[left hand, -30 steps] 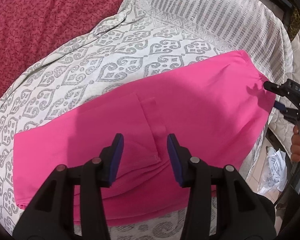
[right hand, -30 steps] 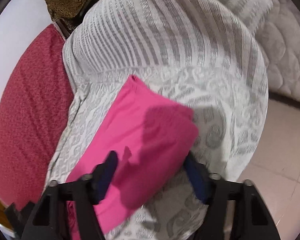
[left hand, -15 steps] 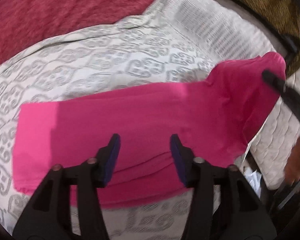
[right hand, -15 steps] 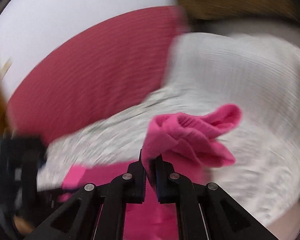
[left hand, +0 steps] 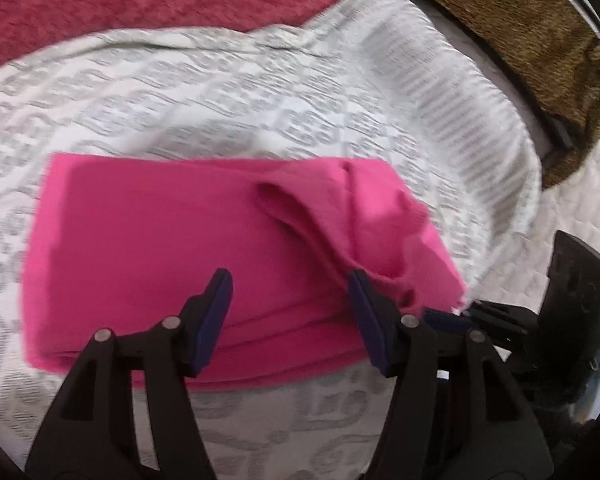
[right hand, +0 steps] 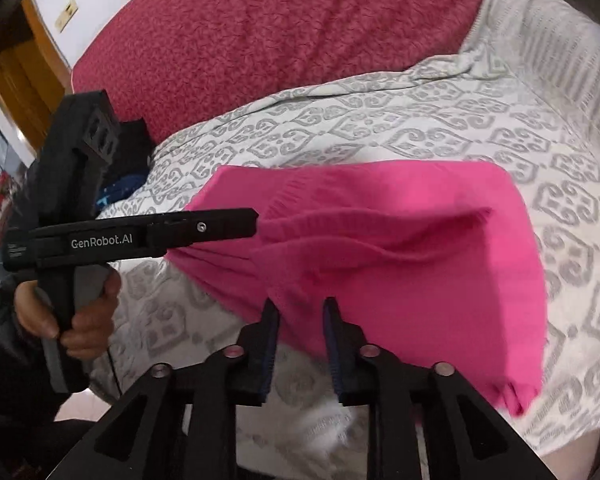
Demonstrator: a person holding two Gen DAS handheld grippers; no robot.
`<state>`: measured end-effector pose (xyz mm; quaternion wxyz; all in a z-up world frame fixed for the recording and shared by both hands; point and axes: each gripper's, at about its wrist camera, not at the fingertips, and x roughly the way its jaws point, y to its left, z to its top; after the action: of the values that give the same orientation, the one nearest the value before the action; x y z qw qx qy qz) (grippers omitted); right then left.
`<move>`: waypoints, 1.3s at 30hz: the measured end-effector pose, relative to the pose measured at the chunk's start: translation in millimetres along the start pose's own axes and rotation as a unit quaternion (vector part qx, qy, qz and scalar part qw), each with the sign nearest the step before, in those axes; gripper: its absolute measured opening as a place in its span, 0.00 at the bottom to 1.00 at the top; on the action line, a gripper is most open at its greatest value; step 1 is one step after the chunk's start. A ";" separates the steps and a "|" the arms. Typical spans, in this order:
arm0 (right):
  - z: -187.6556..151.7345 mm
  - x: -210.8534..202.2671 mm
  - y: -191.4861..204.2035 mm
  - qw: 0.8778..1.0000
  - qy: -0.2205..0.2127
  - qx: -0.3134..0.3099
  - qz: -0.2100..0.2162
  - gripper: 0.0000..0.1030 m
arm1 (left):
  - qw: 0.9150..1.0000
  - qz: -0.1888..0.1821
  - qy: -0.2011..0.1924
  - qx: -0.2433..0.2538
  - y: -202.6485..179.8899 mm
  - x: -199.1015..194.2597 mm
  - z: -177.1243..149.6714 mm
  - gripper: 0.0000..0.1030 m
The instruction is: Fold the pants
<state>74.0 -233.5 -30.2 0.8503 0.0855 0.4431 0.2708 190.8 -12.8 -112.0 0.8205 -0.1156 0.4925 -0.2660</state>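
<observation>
Patterned bedspread [left hand: 228,92] under pink pants [left hand: 172,240]; red blanket [right hand: 284,28] behind.

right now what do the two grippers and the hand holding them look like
Both are matte black plastic. The left gripper and right gripper have dark blue ribbed pads on their fingers and silver pivot pins. Seen from the right wrist view, the left one is pistol-shaped with white "GenRobot.AI" lettering and a thin black cable, held by a bare hand.

Both wrist views look down close, sharing pink pants [left hand: 188,248] [right hand: 440,248] from opposite ends
</observation>
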 end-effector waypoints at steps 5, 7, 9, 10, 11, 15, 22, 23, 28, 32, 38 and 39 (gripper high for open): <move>-5.9 -10.6 -6.4 1.000 0.001 0.006 -0.014 0.25 | 1.000 -0.026 0.015 0.004 -8.3 7.4 -1.6 0.60; -5.5 -13.1 -10.1 1.000 -0.003 0.018 -0.004 0.37 | 0.999 -0.029 0.014 0.001 -5.6 5.1 -2.1 0.61; -2.1 -15.1 -17.9 0.999 -0.011 0.038 0.003 0.46 | 1.000 -0.026 0.014 -0.002 -1.4 4.2 -2.6 0.62; 0.2 -16.9 -25.7 0.998 -0.018 0.055 0.006 0.46 | 1.000 -0.023 0.016 -0.004 0.1 4.6 -2.6 0.62; 3.9 -19.5 -38.2 0.996 -0.027 0.083 0.006 0.46 | 1.000 -0.022 0.017 -0.005 1.0 5.3 -2.4 0.62; 17.1 -25.2 -78.6 0.983 -0.041 0.178 0.011 0.46 | 1.000 -0.025 0.018 -0.002 -0.9 7.0 -2.1 0.62; 21.9 7.7 -131.7 0.935 0.023 0.346 0.079 0.57 | 0.999 -0.035 0.011 -0.012 5.0 0.0 -2.5 0.62; 24.2 11.3 -133.1 0.933 0.025 0.350 0.080 0.57 | 0.999 -0.036 0.012 -0.011 5.4 0.1 -2.8 0.62; 63.1 28.3 -110.6 0.947 0.011 0.304 0.100 0.14 | 0.999 -0.035 0.022 -0.019 10.5 5.6 -6.2 0.62; 110.0 38.8 -58.9 0.966 0.007 0.218 0.139 0.17 | 0.999 -0.038 0.025 -0.024 11.6 6.9 -8.9 0.62; 116.1 39.4 -37.0 0.972 0.016 0.174 0.155 0.40 | 0.999 -0.042 0.022 -0.016 11.3 -3.2 -13.3 0.62; 113.3 39.1 -39.8 0.973 0.015 0.178 0.149 0.47 | 0.999 -0.045 0.018 -0.018 12.8 -6.3 -14.1 0.62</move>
<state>197.9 -235.2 -6.0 0.7647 0.2967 0.4791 0.3126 180.3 2.4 -120.0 0.7963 -0.1474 0.5067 -0.2956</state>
